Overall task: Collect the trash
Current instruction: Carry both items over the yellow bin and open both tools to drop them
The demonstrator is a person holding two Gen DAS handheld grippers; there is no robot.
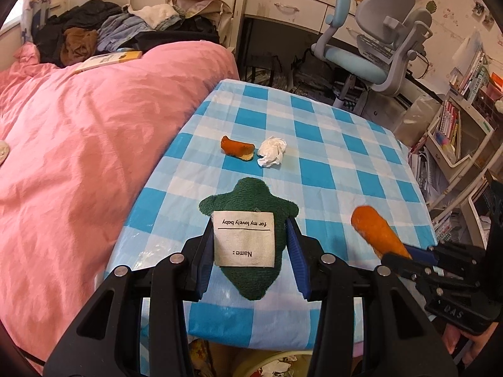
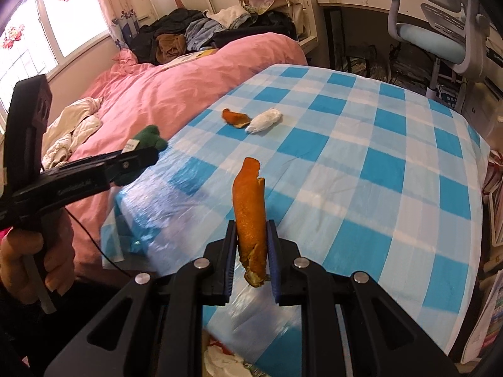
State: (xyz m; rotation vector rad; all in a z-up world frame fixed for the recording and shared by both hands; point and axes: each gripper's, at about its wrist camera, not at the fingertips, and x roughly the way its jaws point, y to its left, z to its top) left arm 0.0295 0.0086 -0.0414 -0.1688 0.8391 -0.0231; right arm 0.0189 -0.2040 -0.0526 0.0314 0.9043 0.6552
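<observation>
Left gripper point(image 1: 248, 248) clamps a green plush toy point(image 1: 248, 201), label readable only in its view; right gripper point(image 2: 251, 248) pinches an orange peel point(image 2: 248, 207), whose ragged end shows only there.

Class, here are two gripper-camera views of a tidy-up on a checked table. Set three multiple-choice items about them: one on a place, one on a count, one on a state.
1. Where does the crumpled white tissue lie?
A. on the pink bed
B. on the blue-checked tablecloth, beside a curled piece of orange peel
C. on the chair

2. How many pieces of orange peel are in sight?
A. one
B. two
C. four

3. What does the left gripper hold?
A. a green plush toy with a white label
B. nothing
C. a book

Answers:
1 B, the tissue rests by the peel on the cloth.
2 B, one lies on the table, a long strip of orange peel sits in the right gripper.
3 A, its fingers clamp the toy.
</observation>
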